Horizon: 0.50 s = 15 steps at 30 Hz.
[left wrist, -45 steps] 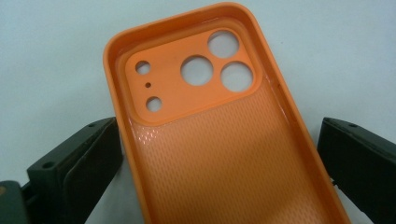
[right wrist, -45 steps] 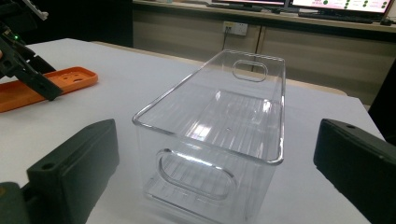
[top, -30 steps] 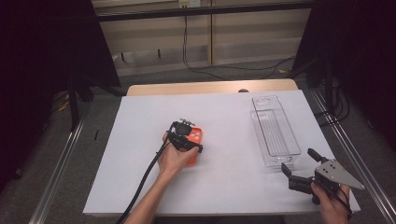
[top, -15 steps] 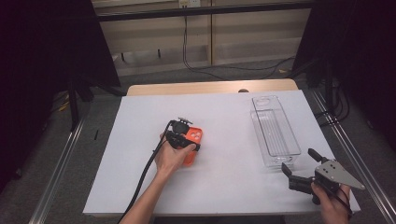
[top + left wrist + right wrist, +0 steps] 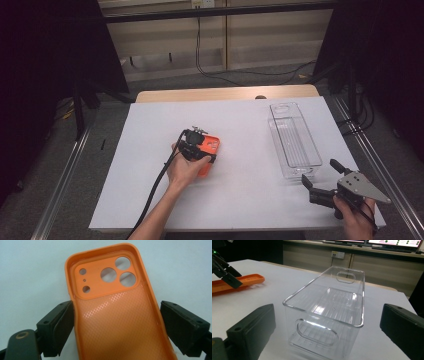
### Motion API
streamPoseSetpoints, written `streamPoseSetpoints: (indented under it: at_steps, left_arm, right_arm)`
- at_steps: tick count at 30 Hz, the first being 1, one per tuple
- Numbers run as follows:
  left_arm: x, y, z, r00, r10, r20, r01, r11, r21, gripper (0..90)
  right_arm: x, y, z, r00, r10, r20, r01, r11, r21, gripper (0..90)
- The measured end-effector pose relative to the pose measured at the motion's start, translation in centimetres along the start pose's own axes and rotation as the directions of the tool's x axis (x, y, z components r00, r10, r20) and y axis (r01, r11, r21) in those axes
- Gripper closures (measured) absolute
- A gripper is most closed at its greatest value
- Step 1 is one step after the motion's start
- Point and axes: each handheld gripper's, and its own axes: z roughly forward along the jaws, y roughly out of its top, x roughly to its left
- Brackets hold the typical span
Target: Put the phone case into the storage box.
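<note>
My left gripper [image 5: 117,322] is straddling the orange phone case [image 5: 115,307], jaws spread; my right gripper [image 5: 320,181] is gaping beside the clear bin [image 5: 294,141].

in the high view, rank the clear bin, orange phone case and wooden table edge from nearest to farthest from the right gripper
1. clear bin, just ahead of the right gripper, on the right side.
2. orange phone case, off to the left, mid-table.
3. wooden table edge, along the far side.
</note>
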Motion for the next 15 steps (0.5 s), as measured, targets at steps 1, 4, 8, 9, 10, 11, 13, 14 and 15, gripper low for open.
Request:
streamPoseSetpoints:
  at_steps: [1, 4, 8, 9, 10, 11, 13, 14, 15]
  left_arm:
    - [0.0, 0.0, -0.1, 1.0000, 0.001, -0.005, -0.001, 1.0000, -0.007, 13.9]
    - [0.0, 0.0, -0.6, 0.9999, 0.004, -0.010, -0.004, 0.9996, -0.027, 13.9]
    - [-0.2, -0.2, -1.2, 0.9998, 0.011, -0.018, -0.012, 0.9971, -0.075, 13.9]
    - [-0.2, -0.2, -1.4, 0.9996, 0.014, -0.023, -0.016, 0.9962, -0.085, 13.9]
    - [-0.2, -0.3, -1.5, 0.9995, 0.015, -0.027, -0.017, 0.9955, -0.093, 13.9]
    - [-0.2, -0.3, -1.7, 0.9999, 0.010, -0.013, -0.011, 0.9948, -0.101, 13.9]
    - [-0.2, -0.4, -2.2, 0.9999, 0.014, -0.008, -0.015, 0.9919, -0.126, 13.9]
    - [-0.3, -0.4, -2.5, 0.9996, 0.026, -0.013, -0.027, 0.9908, -0.133, 13.9]
    - [-0.3, -0.5, -2.8, 0.9989, 0.039, -0.025, -0.042, 0.9885, -0.145, 13.9]
  right_arm:
    - [0.0, 0.0, 0.0, 1.0000, -0.001, 0.001, 0.001, 1.000, -0.001, 0.0]
    - [0.0, 0.0, 0.0, 1.0000, -0.001, 0.000, 0.001, 1.000, 0.000, 0.0]
    - [0.0, 0.0, 0.0, 1.0000, -0.001, 0.001, 0.001, 1.000, 0.000, 0.0]
    - [0.0, 0.0, 0.0, 1.0000, -0.001, 0.001, 0.001, 1.000, 0.000, 0.0]
    - [0.0, 0.0, 0.0, 1.0000, -0.001, 0.002, 0.001, 1.000, 0.000, 0.0]
    - [0.0, 0.0, 0.0, 1.0000, -0.004, 0.002, 0.004, 1.000, -0.001, 0.0]
    - [0.0, 0.0, 0.0, 1.0000, -0.005, 0.001, 0.005, 1.000, -0.002, 0.0]
    - [0.0, 0.0, 0.0, 1.0000, -0.005, 0.000, 0.005, 1.000, -0.003, 0.0]
    - [0.0, 0.0, 0.0, 1.0000, -0.005, 0.000, 0.005, 1.000, -0.003, 0.0]
